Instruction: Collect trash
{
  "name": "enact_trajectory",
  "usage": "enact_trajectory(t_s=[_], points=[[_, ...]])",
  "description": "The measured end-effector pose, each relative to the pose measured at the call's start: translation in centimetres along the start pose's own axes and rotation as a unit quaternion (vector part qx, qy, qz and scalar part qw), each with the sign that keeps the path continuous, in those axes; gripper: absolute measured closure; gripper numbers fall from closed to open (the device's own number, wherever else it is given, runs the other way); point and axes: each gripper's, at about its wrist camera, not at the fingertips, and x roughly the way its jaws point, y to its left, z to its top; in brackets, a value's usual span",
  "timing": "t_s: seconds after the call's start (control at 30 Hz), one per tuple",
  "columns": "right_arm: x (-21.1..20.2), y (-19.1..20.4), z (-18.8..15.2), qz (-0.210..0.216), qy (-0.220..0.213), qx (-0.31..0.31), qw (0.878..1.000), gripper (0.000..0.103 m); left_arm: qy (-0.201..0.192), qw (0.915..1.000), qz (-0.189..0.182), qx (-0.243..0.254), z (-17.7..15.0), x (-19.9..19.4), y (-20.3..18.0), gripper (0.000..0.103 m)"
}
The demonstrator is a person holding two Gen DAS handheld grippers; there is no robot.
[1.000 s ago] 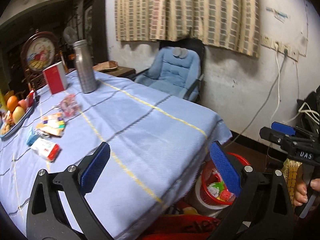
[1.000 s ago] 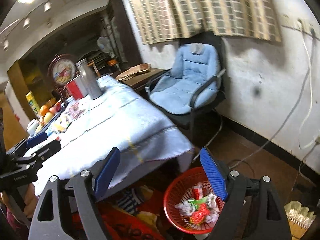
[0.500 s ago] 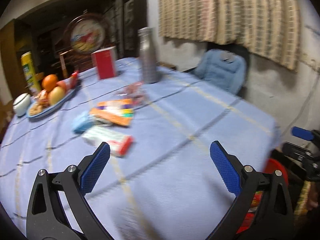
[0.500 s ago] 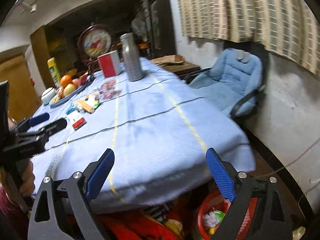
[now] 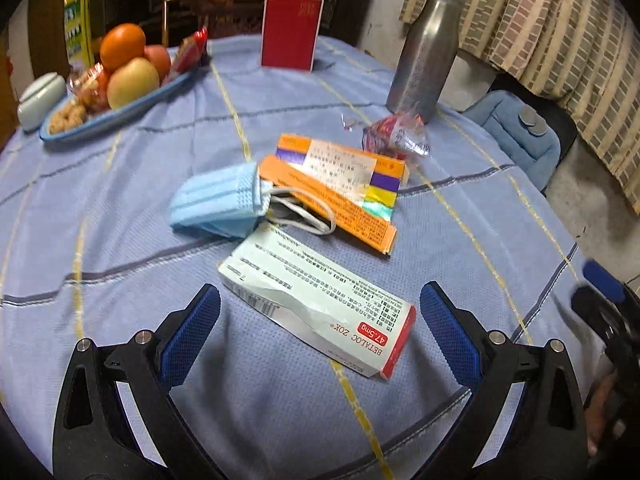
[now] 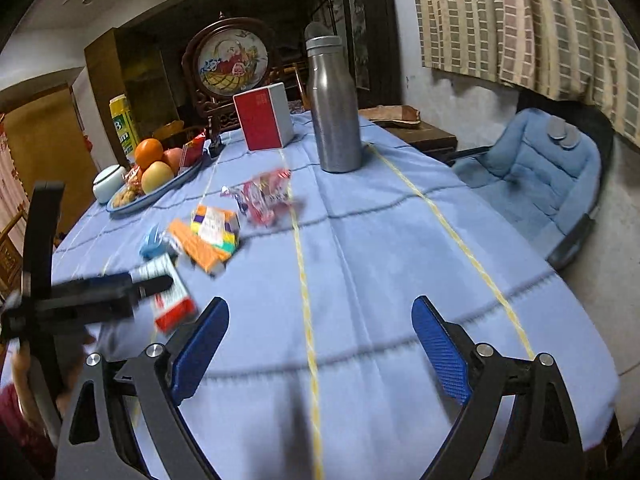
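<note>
Litter lies on the blue tablecloth [image 5: 120, 208]: a crumpled white and red medicine box [image 5: 320, 300], a blue face mask [image 5: 216, 204], an orange box [image 5: 328, 200], a colourful box [image 5: 344, 162] and a clear red wrapper [image 5: 396, 136]. My left gripper [image 5: 320, 328] hovers open just above the medicine box, whose near end lies between the fingers, untouched. My right gripper [image 6: 320, 344] stands open over bare cloth, right of the medicine box [image 6: 170, 292], with nothing between its fingers. The left gripper [image 6: 104, 292] shows in the right wrist view, blurred.
A steel bottle [image 5: 424, 52], a red box [image 5: 290, 32] and a fruit plate [image 5: 116, 116] with a white jar [image 5: 40, 98] stand at the table's far side. A blue padded chair [image 6: 532, 176] sits past the right edge. A hand [image 6: 24, 372] holds the left tool.
Both grippers swung from the red basket on the floor up over the table. The left one has come close over the medicine box; the right one now faces the tabletop.
</note>
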Motion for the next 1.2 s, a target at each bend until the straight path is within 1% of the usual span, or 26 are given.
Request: enact_trajectory(t_s=[0.07,0.17,0.23,0.3,0.4,0.47,0.53,0.57,0.63,0.73,0.83,0.9,1.0,1.07,1.13,1.2], points=[[1.3,0.3,0.3,-0.002,0.01,0.0,1.0,0.012,0.002,1.0,0.001,0.006,0.0,0.2,-0.3,0.006],[2.6,0.3,0.3,0.008,0.041,0.002,0.999,0.011,0.001,0.9996,0.017,0.023,0.1,0.5,-0.8,0.006],[3.1,0.2,0.1,0.006,0.057,0.003,0.998,0.005,0.007,0.9989,0.03,0.036,0.1,1.0,-1.2,0.006],[4.1,0.2,-0.1,0.005,0.084,0.006,0.996,0.006,0.017,0.9983,0.037,0.043,0.1,1.7,-1.3,0.006],[4.3,0.2,-0.3,-0.004,0.091,0.01,0.996,0.006,0.029,0.9988,0.028,0.029,0.1,2.0,-0.6,0.006],[4.4,0.1,-0.3,-0.003,0.096,0.009,0.995,0.006,0.034,0.9984,0.036,0.027,0.2,2.2,-0.2,0.006],[4.9,0.1,-0.5,-0.004,0.112,0.011,0.994,0.006,0.041,0.9952,0.084,0.029,0.2,2.3,0.5,0.006],[5.1,-0.1,-0.5,-0.002,0.12,0.013,0.993,0.006,0.043,0.9943,0.095,0.024,0.1,2.3,1.0,0.006],[5.5,-0.3,-0.5,0.003,0.133,0.021,0.991,0.006,0.044,0.9938,0.102,0.004,0.1,1.5,2.8,0.006],[5.4,-0.4,-0.5,0.004,0.13,0.024,0.991,0.006,0.025,0.9929,0.112,-0.031,0.3,-0.3,5.3,0.006],[5.5,-0.4,-0.5,0.001,0.13,0.022,0.991,0.006,0.001,0.993,0.105,-0.056,0.4,-1.9,6.8,0.006],[5.5,-0.3,-0.5,-0.001,0.131,0.02,0.991,0.006,-0.016,0.992,0.106,-0.067,0.6,-2.6,7.3,0.006],[5.3,-0.3,-0.5,-0.004,0.129,0.02,0.991,0.006,-0.026,0.9922,0.102,-0.067,0.9,-3.0,7.3,0.006],[5.3,-0.4,-0.5,-0.005,0.127,0.022,0.992,0.006,-0.04,0.9907,0.114,-0.063,0.8,-3.6,7.0,0.006],[5.3,-0.4,-0.5,-0.003,0.129,0.021,0.991,0.006,-0.054,0.9901,0.117,-0.055,1.0,-3.9,6.5,0.007],[5.4,-0.3,-0.5,-0.003,0.131,0.02,0.991,0.006,-0.059,0.9921,0.104,-0.038,0.8,-4.0,5.4,0.006]])
